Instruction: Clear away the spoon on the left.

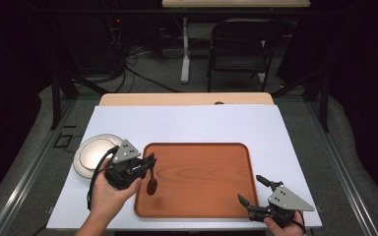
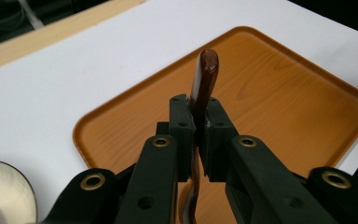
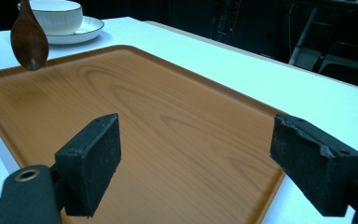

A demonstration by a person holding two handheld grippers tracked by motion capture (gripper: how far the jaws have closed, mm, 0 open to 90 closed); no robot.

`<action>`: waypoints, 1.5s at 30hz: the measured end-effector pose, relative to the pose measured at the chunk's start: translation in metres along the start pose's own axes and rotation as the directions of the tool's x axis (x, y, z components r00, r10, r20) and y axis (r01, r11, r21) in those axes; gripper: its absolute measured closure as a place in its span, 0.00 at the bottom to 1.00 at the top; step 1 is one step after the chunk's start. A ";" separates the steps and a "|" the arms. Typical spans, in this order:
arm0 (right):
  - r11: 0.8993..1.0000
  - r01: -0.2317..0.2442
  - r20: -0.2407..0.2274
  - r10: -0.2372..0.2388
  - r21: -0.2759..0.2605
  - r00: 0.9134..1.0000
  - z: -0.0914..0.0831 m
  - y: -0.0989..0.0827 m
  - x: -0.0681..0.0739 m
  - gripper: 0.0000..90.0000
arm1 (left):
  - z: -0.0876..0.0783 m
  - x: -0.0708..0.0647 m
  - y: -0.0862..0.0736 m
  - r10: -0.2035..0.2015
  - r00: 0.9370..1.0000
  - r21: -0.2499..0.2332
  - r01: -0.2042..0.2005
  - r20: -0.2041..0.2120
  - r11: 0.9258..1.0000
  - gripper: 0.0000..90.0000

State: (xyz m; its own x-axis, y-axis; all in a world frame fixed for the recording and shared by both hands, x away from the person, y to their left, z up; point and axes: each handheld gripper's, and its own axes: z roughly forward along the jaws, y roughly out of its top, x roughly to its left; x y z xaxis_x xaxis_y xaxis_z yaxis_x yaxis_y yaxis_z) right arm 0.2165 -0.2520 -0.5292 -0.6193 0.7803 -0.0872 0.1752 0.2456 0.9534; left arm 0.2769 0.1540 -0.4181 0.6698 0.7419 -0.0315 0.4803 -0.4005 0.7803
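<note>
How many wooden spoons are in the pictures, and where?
1. The wooden spoon is gripped in the left claw, hanging over the tray's left edge.

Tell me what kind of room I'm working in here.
Probably a lab or recording studio rather than a home: dark curtained surroundings, loose cables on the grey floor, a black folding chair, and a white-covered table staged with an orange-brown wooden tray.

This looks like a lab or recording studio, not a home. Dark walls surround a metal frame (image 1: 59, 93) that stands around the surface (image 1: 187, 123), which is covered in plain white. Behind it, loose cables (image 1: 133, 59) run across a grey carpet, near a folding chair (image 1: 238, 46) and a second table's leg (image 1: 185, 49).
</note>
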 end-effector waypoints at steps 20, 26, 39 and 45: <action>1.000 0.004 -0.001 -0.004 -0.001 1.000 -0.001 0.001 0.001 0.18 | 0.051 0.032 0.006 -0.206 0.975 0.112 0.196 0.088 0.974 0.94; 1.000 0.003 -0.001 -0.003 -0.005 1.000 -0.002 0.001 0.000 0.18 | 0.068 0.045 0.007 -0.266 0.962 0.121 0.258 0.061 0.959 0.93; 1.000 0.001 -0.002 -0.001 -0.006 1.000 -0.002 0.001 0.000 0.18 | 0.098 0.069 -0.006 -0.398 0.917 0.158 0.388 0.035 0.908 0.91; 1.000 -0.001 -0.002 0.001 -0.007 1.000 -0.002 0.001 0.000 0.18 | 0.109 0.074 -0.016 -0.441 0.897 0.177 0.431 0.022 0.885 0.91</action>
State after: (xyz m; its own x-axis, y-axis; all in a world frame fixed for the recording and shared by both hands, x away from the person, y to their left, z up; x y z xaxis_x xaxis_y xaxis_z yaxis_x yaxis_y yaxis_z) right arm 0.2154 -0.2528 -0.5276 -0.6207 0.7794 -0.0853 0.1706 0.2405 0.9556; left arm 0.3804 0.1568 -0.5008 0.4011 0.8307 -0.3861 0.8140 -0.1299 0.5662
